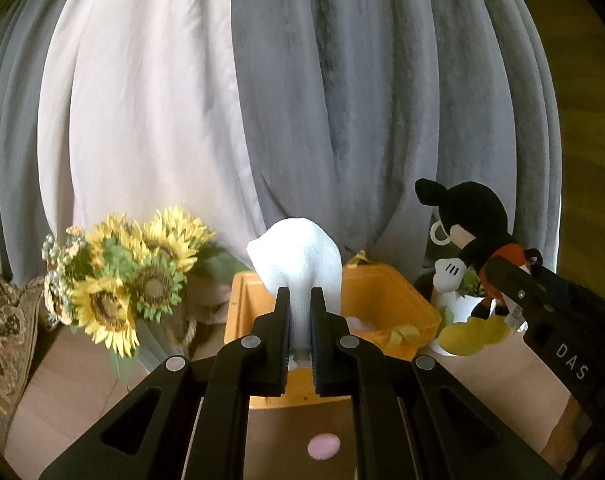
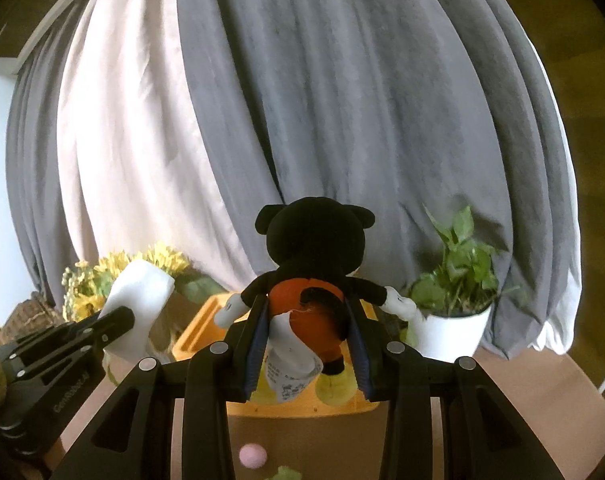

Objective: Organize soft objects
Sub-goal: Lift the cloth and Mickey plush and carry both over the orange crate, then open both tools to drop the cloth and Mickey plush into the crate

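My left gripper (image 1: 300,300) is shut on a white cloth (image 1: 298,264) and holds it upright over the yellow bin (image 1: 386,300). It also shows in the right wrist view (image 2: 120,322) with the cloth (image 2: 142,292). My right gripper (image 2: 306,312) is shut on a Mickey Mouse plush (image 2: 310,248), held by its red shorts above the yellow bin (image 2: 198,328). In the left wrist view the plush (image 1: 470,228) hangs at the right, above the bin's right side, held by the right gripper (image 1: 514,276).
A sunflower bouquet (image 1: 122,280) stands left of the bin. A white potted plant (image 2: 450,320) stands to its right. A pink ball (image 1: 323,446) lies on the brown table (image 1: 82,380) in front. Grey and white curtains (image 1: 262,100) hang behind. A patterned cushion (image 1: 2,328) is far left.
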A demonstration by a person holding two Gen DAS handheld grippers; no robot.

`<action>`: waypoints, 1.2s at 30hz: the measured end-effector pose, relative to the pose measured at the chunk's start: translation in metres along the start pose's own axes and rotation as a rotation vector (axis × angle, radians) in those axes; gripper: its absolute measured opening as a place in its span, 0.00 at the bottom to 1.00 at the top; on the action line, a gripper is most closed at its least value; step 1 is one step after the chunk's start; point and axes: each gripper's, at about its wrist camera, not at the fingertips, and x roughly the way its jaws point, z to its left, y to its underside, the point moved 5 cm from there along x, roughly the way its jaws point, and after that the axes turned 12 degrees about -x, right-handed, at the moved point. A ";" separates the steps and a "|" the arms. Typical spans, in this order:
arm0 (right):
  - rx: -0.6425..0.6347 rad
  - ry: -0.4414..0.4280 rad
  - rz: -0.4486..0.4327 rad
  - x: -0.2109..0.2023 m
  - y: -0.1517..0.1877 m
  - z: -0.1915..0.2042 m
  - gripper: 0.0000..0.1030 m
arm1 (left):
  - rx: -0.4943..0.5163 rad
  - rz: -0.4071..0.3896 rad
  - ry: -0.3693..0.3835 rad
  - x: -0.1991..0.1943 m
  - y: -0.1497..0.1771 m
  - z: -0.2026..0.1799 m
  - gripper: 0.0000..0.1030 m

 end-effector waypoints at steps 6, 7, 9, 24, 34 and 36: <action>-0.014 -0.008 -0.018 0.017 -0.013 0.000 0.37 | 0.005 -0.011 -0.007 0.020 -0.013 0.006 0.10; -0.016 -0.008 -0.020 0.020 -0.014 0.000 0.37 | 0.004 -0.011 -0.009 0.023 -0.014 0.006 0.10; -0.017 -0.012 -0.023 0.028 -0.019 0.000 0.37 | 0.002 -0.011 -0.014 0.032 -0.017 0.009 0.10; -0.020 -0.034 0.029 0.112 -0.014 0.000 0.37 | -0.012 0.053 -0.043 0.113 -0.016 0.024 0.10; 0.001 -0.030 0.123 0.162 0.008 -0.004 0.37 | -0.009 0.140 -0.048 0.169 0.005 0.028 0.10; 0.005 -0.035 0.148 0.171 0.015 -0.004 0.37 | -0.007 0.154 -0.047 0.178 0.009 0.028 0.10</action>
